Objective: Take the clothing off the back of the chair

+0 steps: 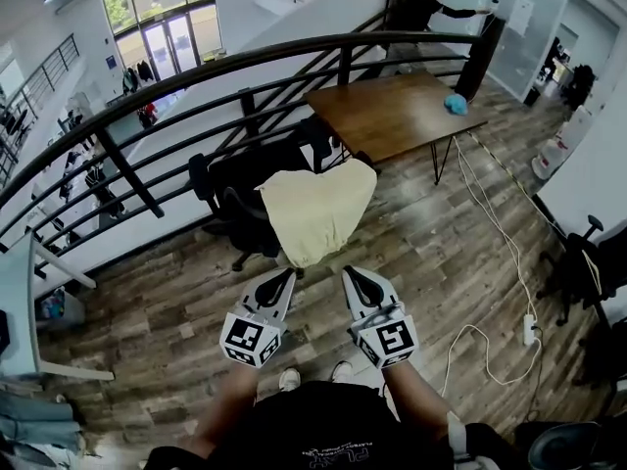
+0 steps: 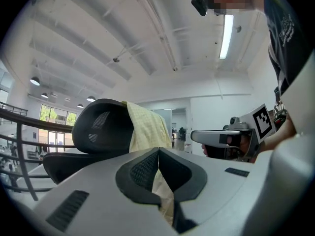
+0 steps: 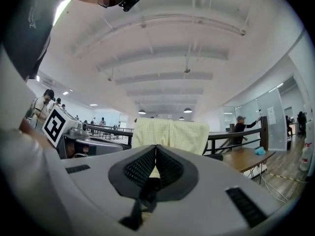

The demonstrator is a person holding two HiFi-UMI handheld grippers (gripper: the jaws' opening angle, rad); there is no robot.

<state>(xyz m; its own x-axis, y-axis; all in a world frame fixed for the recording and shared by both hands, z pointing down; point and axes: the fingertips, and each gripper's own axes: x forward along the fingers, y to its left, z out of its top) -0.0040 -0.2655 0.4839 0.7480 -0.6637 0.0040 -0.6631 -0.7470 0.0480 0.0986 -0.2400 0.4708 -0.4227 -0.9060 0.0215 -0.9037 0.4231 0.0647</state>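
A pale yellow garment (image 1: 315, 209) hangs over the back of a black office chair (image 1: 235, 199) in the head view. Both grippers point level at it from just short of its lower hem. My left gripper (image 1: 286, 276) is shut with nothing between its fingers. My right gripper (image 1: 350, 274) is likewise shut and empty. In the left gripper view the garment (image 2: 146, 128) drapes beside the mesh headrest (image 2: 101, 126), and the right gripper (image 2: 219, 137) shows alongside. The right gripper view faces the garment (image 3: 170, 133) straight on beyond the closed jaw tips.
A curved black railing (image 1: 245, 76) runs behind the chair. A wooden table (image 1: 392, 116) with a blue object (image 1: 456, 104) stands at the right rear. A white cable (image 1: 490, 351) and power strip (image 1: 530, 329) lie on the floor. Another chair (image 1: 578, 262) stands right; a person (image 1: 416, 13) far back.
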